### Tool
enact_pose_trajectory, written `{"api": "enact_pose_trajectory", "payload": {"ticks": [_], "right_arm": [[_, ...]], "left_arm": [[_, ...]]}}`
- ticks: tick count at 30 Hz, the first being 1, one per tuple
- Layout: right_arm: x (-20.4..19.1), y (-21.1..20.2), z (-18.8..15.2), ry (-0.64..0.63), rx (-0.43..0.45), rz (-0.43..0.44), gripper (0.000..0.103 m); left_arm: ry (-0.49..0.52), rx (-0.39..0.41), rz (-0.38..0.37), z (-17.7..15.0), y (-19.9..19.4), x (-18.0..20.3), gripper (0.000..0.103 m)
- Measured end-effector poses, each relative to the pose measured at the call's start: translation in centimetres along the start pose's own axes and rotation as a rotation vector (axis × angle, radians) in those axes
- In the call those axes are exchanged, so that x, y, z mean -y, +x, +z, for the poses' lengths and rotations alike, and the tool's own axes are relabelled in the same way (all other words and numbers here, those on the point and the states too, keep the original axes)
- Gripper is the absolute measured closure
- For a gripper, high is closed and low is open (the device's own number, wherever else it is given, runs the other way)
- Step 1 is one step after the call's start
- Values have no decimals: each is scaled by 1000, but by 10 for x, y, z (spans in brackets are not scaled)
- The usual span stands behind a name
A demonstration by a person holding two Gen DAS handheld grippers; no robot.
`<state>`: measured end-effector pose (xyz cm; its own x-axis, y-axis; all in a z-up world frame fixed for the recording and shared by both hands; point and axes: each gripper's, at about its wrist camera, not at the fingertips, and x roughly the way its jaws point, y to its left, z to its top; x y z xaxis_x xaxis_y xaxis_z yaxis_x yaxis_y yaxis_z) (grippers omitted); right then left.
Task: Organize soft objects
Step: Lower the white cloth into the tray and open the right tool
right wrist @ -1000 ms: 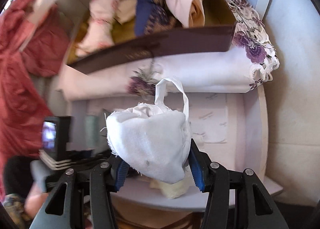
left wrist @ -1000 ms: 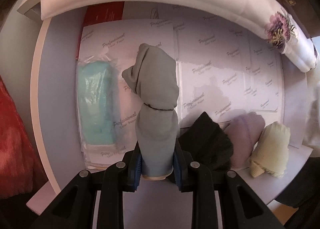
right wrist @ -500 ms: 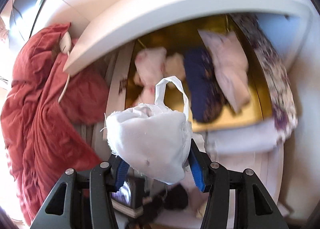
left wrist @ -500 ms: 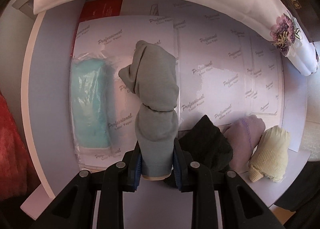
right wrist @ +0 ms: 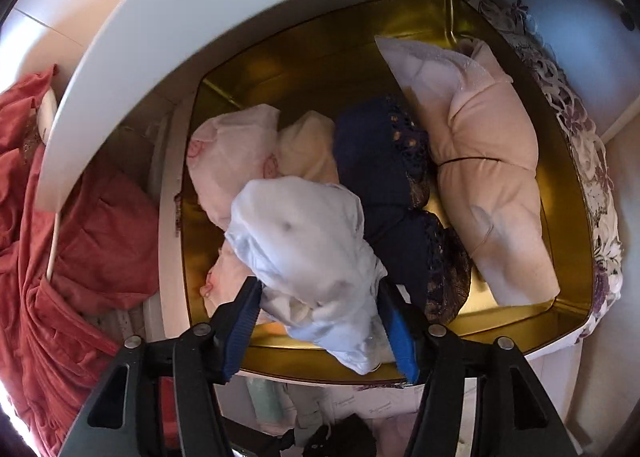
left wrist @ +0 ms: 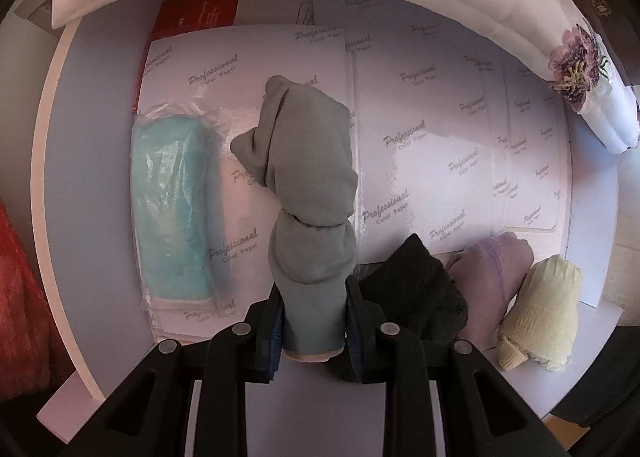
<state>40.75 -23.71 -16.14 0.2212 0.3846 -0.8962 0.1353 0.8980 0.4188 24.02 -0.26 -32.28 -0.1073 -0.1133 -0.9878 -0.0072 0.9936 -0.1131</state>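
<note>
My left gripper [left wrist: 314,321] is shut on a rolled grey sock bundle [left wrist: 308,193] and holds it over a shelf lined with white paper sheets [left wrist: 420,129]. Black [left wrist: 416,289], lilac [left wrist: 492,273] and pale yellow [left wrist: 540,309] rolled bundles lie in a row at the shelf's front right. A teal item in a clear bag [left wrist: 176,209] lies at the left. My right gripper [right wrist: 320,329] is shut on a white cloth bundle [right wrist: 308,257], held over the front of a gold tin [right wrist: 576,217] that holds pink, cream, navy lace and peach bundles.
A folded white cloth with a purple flower [left wrist: 576,65] lies along the back of the shelf, under the tin. A red garment [right wrist: 60,237] hangs at the left. A white shelf board [right wrist: 180,17] arches above the tin.
My right gripper has risen from the lower shelf to the gold tin, and the white bundle has tilted forward into it. My left gripper has moved slightly forward over the shelf with the grey bundle.
</note>
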Motion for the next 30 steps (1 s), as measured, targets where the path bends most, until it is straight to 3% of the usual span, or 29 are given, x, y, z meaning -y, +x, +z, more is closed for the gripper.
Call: {"api": "enact_pose_trajectory", "payload": {"ticks": [6, 10, 18, 30], "right_arm": [[6, -10, -12, -39, 27, 2, 35], [3, 2, -22, -75, -3, -27, 48], [-12, 20, -16, -144, 27, -114, 50], [-9, -5, -32, -155, 67, -97, 37]], "left_arm": [[2, 3, 7, -1, -2, 2, 77], [-5, 4, 2, -2, -3, 1, 77], [-5, 4, -1, -3, -3, -1, 77], [-6, 5, 2, -3, -3, -1, 77]]}}
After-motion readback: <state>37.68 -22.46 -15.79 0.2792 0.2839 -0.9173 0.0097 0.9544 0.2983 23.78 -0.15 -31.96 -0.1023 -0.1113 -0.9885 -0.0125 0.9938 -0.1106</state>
